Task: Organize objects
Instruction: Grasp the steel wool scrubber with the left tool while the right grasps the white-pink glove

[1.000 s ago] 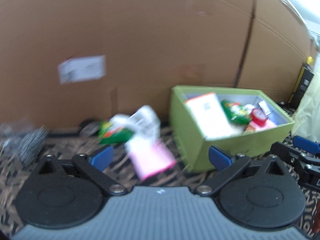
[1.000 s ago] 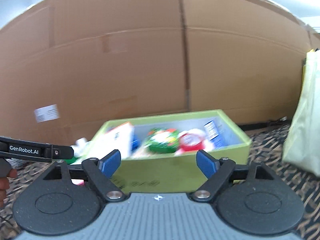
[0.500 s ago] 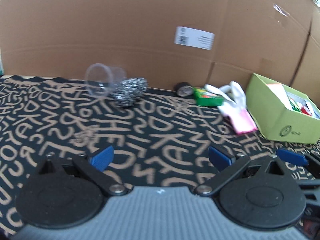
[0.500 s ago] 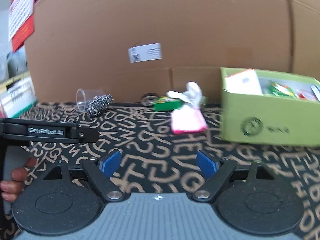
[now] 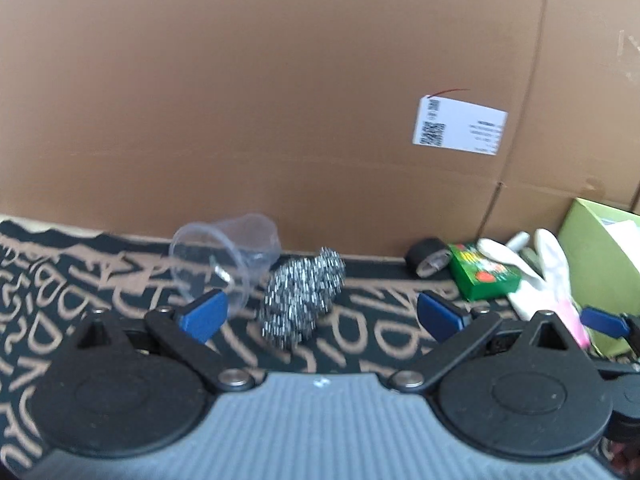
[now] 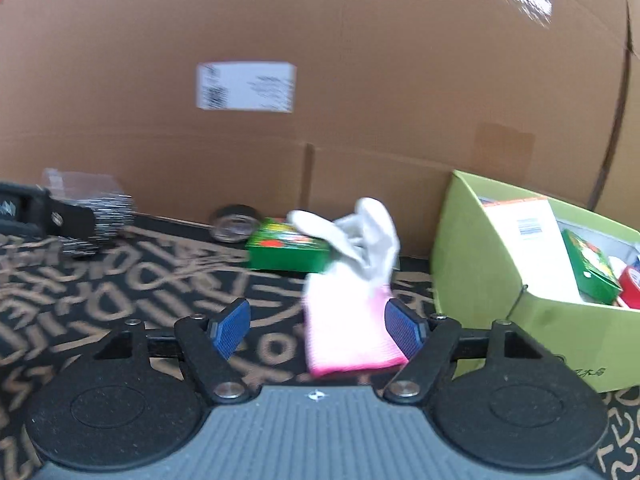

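Here: black mat (image 5: 100,276) with tan lettering, cardboard wall (image 5: 280,100) behind; both grippers' fingers apart, right's closing.

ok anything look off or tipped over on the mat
The clear plastic cup lies tipped on its side by the steel scourer, mouth facing the camera. The white and pink glove lies crumpled against the small green box. Nothing looks spilled.

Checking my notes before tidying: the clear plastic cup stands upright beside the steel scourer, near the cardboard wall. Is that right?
Not quite. The clear plastic cup lies on its side, mouth facing the camera, beside the steel scourer near the cardboard wall. The left wrist view shows it.
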Demonstrator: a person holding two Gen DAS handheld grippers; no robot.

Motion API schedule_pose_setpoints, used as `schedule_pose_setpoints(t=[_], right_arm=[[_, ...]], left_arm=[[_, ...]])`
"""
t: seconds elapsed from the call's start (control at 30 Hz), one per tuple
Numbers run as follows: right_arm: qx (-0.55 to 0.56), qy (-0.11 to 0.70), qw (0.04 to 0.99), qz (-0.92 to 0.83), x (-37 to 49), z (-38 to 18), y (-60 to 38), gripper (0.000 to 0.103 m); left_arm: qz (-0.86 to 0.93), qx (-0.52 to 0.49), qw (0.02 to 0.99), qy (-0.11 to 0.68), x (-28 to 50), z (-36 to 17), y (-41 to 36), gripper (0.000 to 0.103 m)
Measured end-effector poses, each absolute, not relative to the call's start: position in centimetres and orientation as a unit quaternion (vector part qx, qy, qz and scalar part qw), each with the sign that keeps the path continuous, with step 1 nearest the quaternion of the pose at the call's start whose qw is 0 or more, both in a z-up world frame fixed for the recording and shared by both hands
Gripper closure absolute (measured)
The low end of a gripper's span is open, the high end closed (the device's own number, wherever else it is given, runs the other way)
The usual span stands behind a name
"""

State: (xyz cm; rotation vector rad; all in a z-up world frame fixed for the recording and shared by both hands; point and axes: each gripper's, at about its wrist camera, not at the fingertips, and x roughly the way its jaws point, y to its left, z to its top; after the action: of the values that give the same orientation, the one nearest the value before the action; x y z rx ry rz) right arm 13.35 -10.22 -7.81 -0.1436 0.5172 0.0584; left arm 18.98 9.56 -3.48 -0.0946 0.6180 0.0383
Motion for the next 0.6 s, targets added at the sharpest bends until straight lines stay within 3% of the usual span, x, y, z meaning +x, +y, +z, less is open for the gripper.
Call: schedule_pose_setpoints(t=[0.1,0.23,0.3,0.37,0.4,0.47,0.6], right_arm=[[-0.072,0.272,0.959,0.030,14.4,-8.3,-10.3,0.027],[-0.060,0.289,0.955,0.035,15.2,-8.5,-10.7,0.030],[-0.040,0.293,0.954,0.049,15.2,-8.4,-11.1,0.061],[-0.042,0.292,0.954,0.044,14.9,-8.3,-11.2,0.078],[-0.043,0.290,0.955,0.046,14.6,-8.3,-11.4,0.088],[-0.034,0.288,0.956,0.051,13.9,-8.1,-11.7,0.094],[-0.015,0.277,0.958,0.072,11.1,-7.4,-12.2,0.096]], left_arm=[[0.015,-0.032,0.952,0.305,20.7,-3.8,9.2,0.002],[-0.003,-0.008,0.949,0.315,21.9,-4.3,8.5,0.014],[-0.005,-0.001,0.946,0.325,22.3,-4.7,8.3,0.023],[-0.011,0.005,0.941,0.337,22.5,-5.1,8.2,0.052],[-0.011,0.009,0.940,0.340,22.4,-5.2,8.1,0.060],[-0.018,0.013,0.940,0.340,21.8,-5.1,8.1,0.064],[-0.053,0.001,0.936,0.348,19.6,-4.5,7.6,0.066]])
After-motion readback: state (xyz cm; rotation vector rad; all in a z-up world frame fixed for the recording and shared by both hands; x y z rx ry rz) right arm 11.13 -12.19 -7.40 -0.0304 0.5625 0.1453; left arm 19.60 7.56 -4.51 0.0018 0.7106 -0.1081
